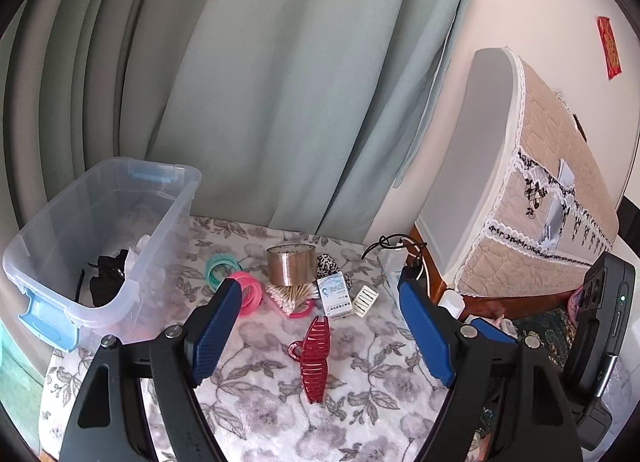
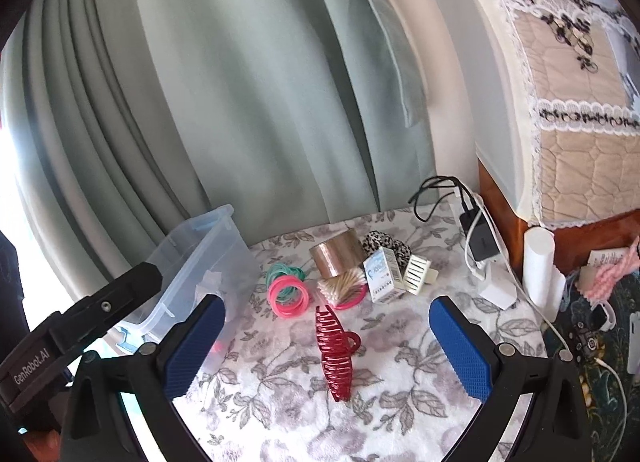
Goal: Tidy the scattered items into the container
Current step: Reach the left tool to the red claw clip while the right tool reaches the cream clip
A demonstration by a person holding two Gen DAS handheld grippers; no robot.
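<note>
A clear plastic box [image 1: 168,218] [image 2: 224,246] with blue latches stands at the left of the floral cloth, with a black item [image 1: 105,276] inside. A red claw hair clip [image 1: 314,360] [image 2: 335,354] lies nearest me on the cloth. Behind it sit pink rings [image 1: 252,294] [image 2: 288,296], teal rings [image 1: 222,265] [image 2: 282,272], a brown tape roll [image 1: 291,265] [image 2: 338,256], cotton swabs [image 1: 286,297] [image 2: 342,286], a small white carton [image 1: 334,296] [image 2: 382,276] and a cream clip [image 1: 365,299] [image 2: 418,268]. My left gripper [image 1: 322,290] is open above the cloth. My right gripper [image 2: 328,310] is open around the red clip's far end, with nothing held.
A leopard-print scrunchie [image 1: 328,264] [image 2: 376,240] lies behind the carton. Black and white cables with a charger [image 2: 478,238] sit at the right edge. A quilt-covered appliance [image 1: 556,198] stands to the right, green curtains [image 1: 260,82] behind. The right gripper's body [image 1: 600,326] shows in the left view.
</note>
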